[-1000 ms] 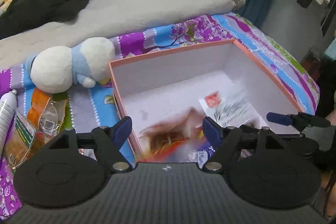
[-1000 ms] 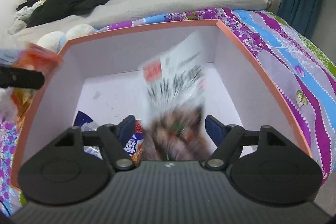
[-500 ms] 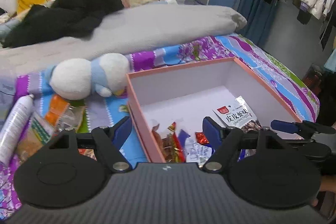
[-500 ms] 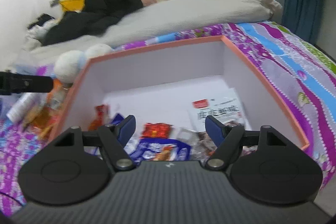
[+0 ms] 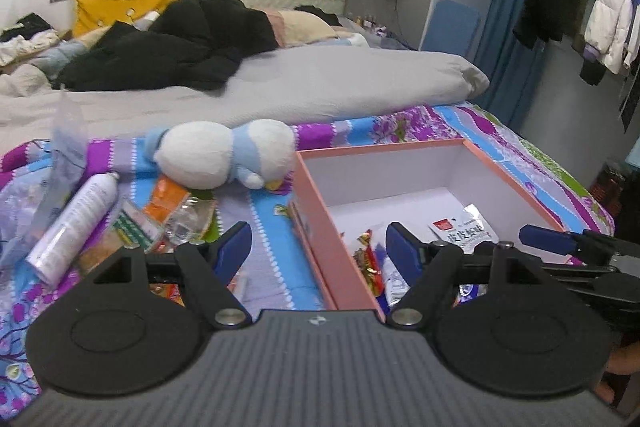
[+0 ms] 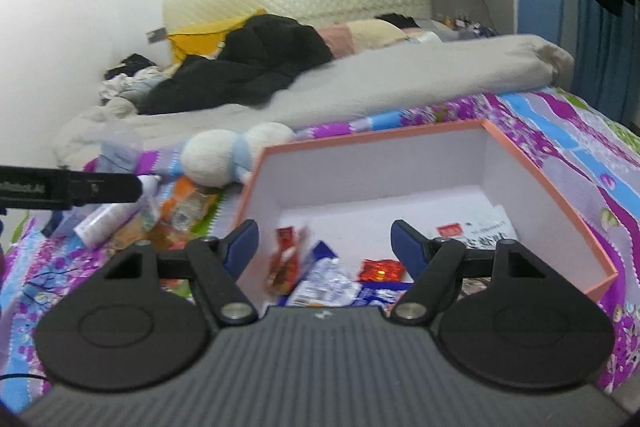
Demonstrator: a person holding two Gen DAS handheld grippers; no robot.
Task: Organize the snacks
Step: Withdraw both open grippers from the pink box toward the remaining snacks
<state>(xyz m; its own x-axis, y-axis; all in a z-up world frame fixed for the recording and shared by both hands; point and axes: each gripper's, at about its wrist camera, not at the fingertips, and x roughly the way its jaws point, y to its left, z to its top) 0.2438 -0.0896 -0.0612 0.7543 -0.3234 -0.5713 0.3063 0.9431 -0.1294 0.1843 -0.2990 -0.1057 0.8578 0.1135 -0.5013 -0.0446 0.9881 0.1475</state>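
Note:
A pink-rimmed white box sits on the bed. Inside lie a white packet with a red label, a red-orange snack, a white-blue wrapper and a small red packet. My left gripper is open and empty, over the box's left wall. My right gripper is open and empty above the box's near end; its finger also shows in the left wrist view. More snacks lie on the bedspread left of the box.
A white and blue plush toy lies behind the loose snacks. A white spray can and a clear plastic bag lie at the left. A grey duvet and black clothes cover the far bed.
Both grippers let go of their snack packets into the box, then pulled back and up. The white packet and the orange snack now lie still inside the box.

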